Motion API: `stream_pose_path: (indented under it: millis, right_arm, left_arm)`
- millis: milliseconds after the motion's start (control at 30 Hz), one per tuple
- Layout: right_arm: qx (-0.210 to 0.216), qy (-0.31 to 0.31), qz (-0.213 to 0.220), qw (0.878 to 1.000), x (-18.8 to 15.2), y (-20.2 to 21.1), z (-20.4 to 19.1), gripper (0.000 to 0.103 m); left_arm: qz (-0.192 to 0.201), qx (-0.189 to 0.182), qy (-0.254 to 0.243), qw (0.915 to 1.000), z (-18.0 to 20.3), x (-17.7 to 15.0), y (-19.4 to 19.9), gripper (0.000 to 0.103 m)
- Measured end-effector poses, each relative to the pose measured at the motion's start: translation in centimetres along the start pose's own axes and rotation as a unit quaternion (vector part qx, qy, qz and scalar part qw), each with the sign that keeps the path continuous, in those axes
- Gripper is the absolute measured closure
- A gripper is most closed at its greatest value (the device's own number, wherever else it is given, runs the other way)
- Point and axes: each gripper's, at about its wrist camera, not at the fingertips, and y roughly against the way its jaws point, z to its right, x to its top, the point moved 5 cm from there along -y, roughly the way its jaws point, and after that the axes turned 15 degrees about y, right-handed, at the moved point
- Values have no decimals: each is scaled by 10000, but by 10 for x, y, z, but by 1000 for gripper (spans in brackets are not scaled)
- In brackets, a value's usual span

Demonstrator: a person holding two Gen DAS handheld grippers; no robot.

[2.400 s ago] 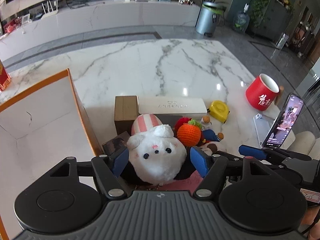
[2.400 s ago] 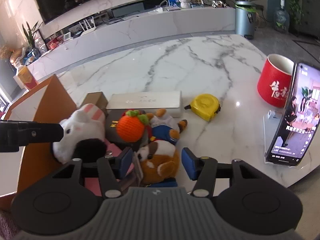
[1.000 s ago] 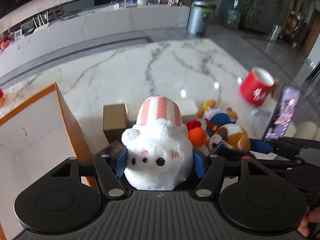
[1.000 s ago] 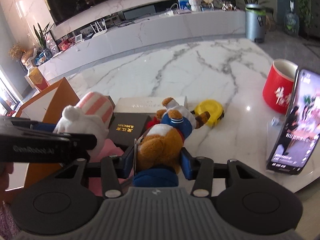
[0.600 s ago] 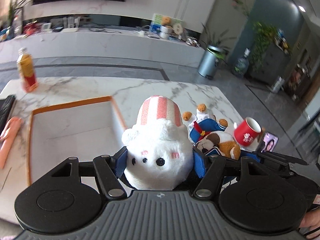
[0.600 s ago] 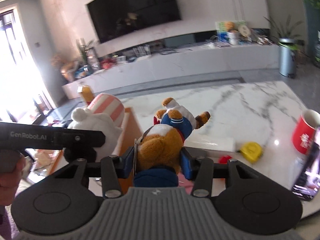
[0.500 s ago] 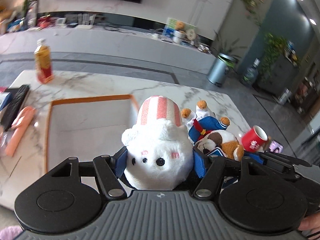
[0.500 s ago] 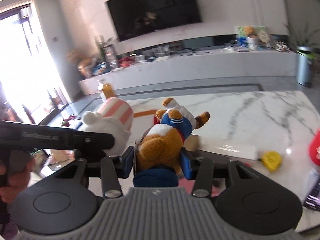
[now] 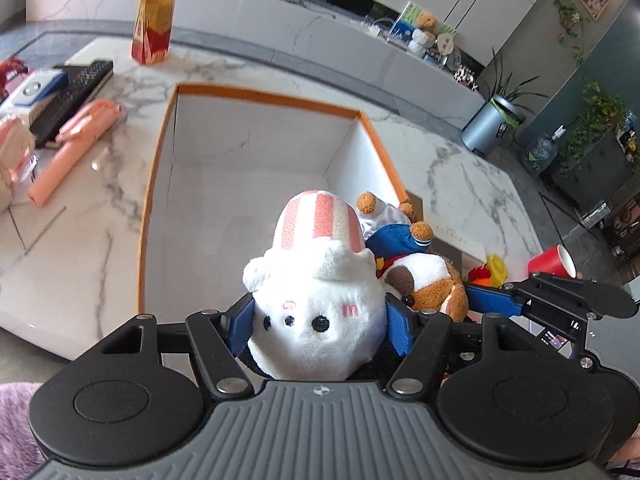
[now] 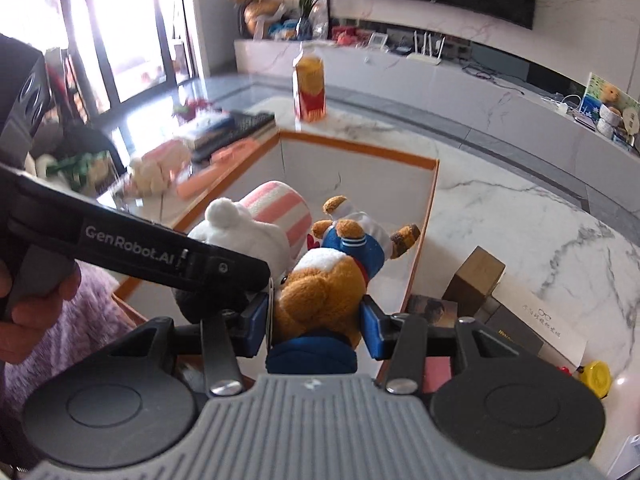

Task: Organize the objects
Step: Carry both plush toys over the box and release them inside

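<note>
My left gripper (image 9: 320, 320) is shut on a white plush with a pink-striped hat (image 9: 316, 280) and holds it above the near end of an open box with an orange rim (image 9: 264, 98). My right gripper (image 10: 316, 320) is shut on a brown bear plush in a blue sailor suit (image 10: 332, 276), just right of the white plush (image 10: 256, 220) and over the box's near right wall (image 10: 424, 224). The bear also shows in the left wrist view (image 9: 424, 276). The box's white inside holds nothing.
Left of the box lie a pink tube (image 9: 68, 156), a black remote (image 9: 76, 92) and a juice bottle (image 9: 154, 20). Right of it are a brown box (image 10: 474, 280), a flat white box (image 10: 540, 328), a yellow tape measure (image 10: 596, 378) and a red cup (image 9: 554, 266).
Both grippers closed on their plush toys, lifted them off the table and carried them left. They now hang over the open box instead of beside it.
</note>
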Motion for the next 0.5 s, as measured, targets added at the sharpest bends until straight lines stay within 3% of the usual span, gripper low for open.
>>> stream_pose_path:
  millis: [267, 500]
  right_arm:
    - [376, 187, -898, 9951, -2, -38, 11, 53]
    - [505, 667, -1400, 9866, 5, -53, 8, 52]
  left_arm:
    - [-602, 128, 238, 9978, -13, -7, -38, 26]
    - [-1005, 294, 265, 9942, -27, -8, -54, 22]
